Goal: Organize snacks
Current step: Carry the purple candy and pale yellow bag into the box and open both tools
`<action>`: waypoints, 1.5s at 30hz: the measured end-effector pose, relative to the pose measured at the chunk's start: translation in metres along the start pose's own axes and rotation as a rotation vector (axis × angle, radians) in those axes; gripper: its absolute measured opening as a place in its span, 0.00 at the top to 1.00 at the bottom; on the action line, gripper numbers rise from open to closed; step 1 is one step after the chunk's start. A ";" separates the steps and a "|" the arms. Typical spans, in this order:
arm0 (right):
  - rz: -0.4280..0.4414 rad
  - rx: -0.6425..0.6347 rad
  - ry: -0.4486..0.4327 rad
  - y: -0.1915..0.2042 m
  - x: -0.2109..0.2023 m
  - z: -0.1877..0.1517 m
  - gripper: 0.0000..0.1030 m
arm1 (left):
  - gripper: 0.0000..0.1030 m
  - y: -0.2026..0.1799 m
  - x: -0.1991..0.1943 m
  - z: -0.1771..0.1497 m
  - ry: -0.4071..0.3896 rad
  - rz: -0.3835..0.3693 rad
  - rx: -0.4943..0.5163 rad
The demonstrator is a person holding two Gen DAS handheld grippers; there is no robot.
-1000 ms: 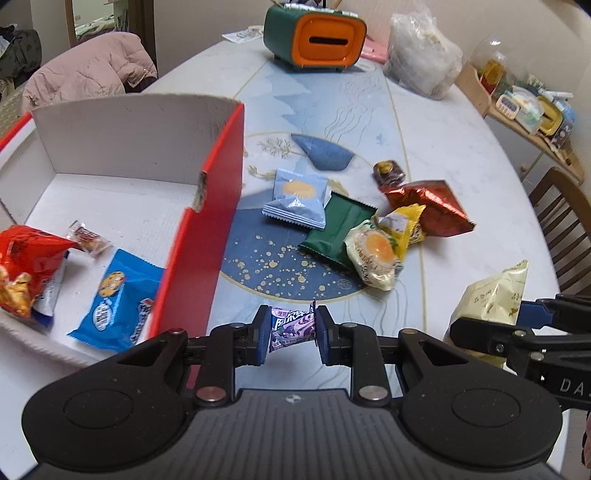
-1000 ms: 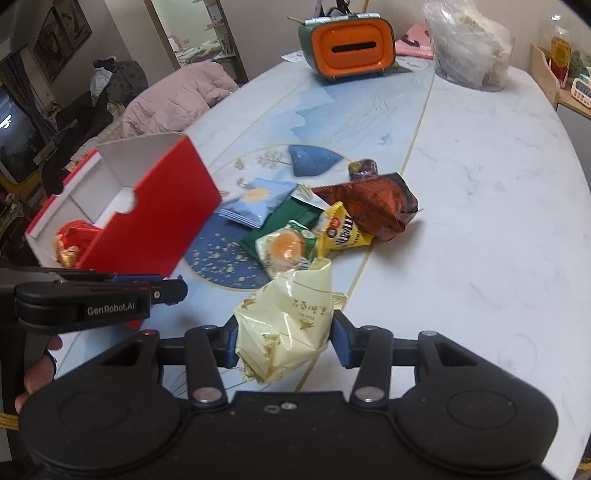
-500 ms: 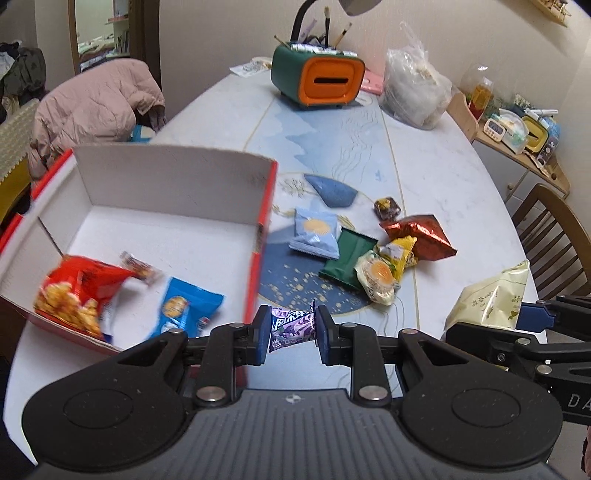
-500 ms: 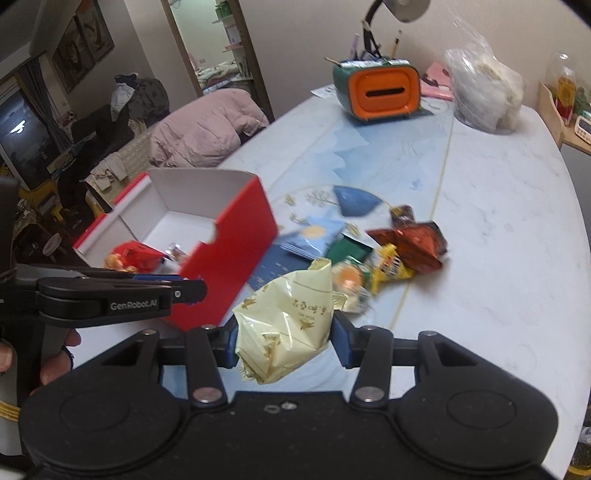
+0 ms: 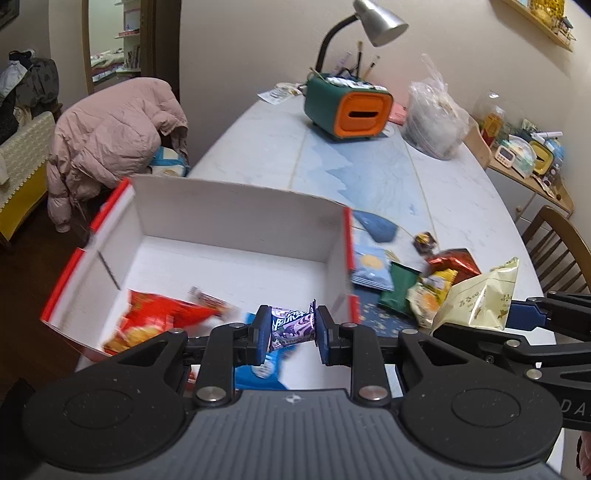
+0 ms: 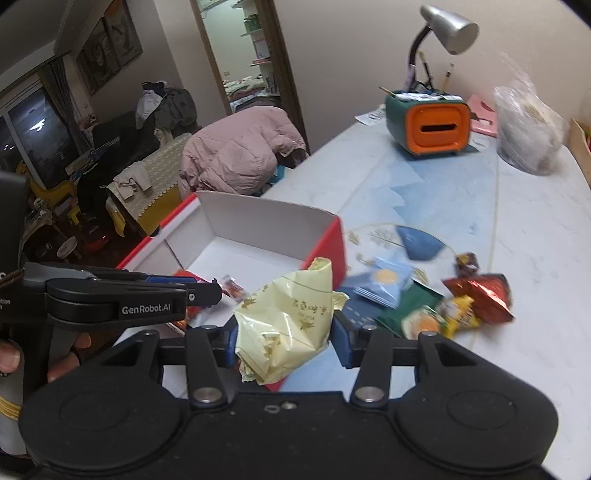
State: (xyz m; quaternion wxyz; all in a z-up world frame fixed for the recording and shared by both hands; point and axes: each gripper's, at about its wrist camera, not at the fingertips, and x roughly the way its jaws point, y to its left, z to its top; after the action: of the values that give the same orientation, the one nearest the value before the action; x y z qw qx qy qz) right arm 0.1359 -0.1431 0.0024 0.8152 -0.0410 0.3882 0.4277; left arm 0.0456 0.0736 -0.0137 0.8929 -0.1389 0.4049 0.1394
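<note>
My left gripper (image 5: pixel 291 330) is shut on a small purple candy (image 5: pixel 292 324) and holds it above the near part of the red cardboard box (image 5: pixel 229 218). The box holds a red chip bag (image 5: pixel 159 321), a blue packet (image 5: pixel 267 369) and a small wrapped sweet (image 5: pixel 210 300). My right gripper (image 6: pixel 284 339) is shut on a pale yellow snack bag (image 6: pixel 288 317), held above the box's right wall (image 6: pixel 328 251); the bag also shows in the left wrist view (image 5: pixel 480 299). Several loose snacks (image 6: pixel 443 306) lie on the table right of the box.
An orange and green desk organiser (image 5: pixel 349 110) with a lamp (image 5: pixel 384 20) and a clear plastic bag (image 5: pixel 436 122) stand at the table's far end. A pink jacket (image 5: pixel 114 140) hangs on a chair at left. A wooden chair (image 5: pixel 557 251) stands at right.
Both grippers have risen and moved left with their snacks. The left gripper is now over the box interior; the right gripper has come over the box's right wall.
</note>
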 end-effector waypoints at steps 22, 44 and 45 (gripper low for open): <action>-0.031 -0.081 0.089 0.069 0.121 0.030 0.55 | 0.75 0.121 0.044 0.032 0.029 0.098 -0.012; -0.079 -0.087 0.193 0.071 0.175 0.012 0.53 | 0.75 0.120 0.098 0.020 0.118 0.116 0.090; -0.078 -0.084 0.195 0.071 0.175 0.012 0.53 | 0.75 0.120 0.099 0.020 0.117 0.117 0.094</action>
State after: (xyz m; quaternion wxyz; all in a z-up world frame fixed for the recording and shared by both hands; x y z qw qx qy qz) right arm 0.1496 0.0229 -0.0876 0.7871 -0.1318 0.4456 0.4057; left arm 0.0785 0.2046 -0.0926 0.8636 -0.0811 0.4698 0.1638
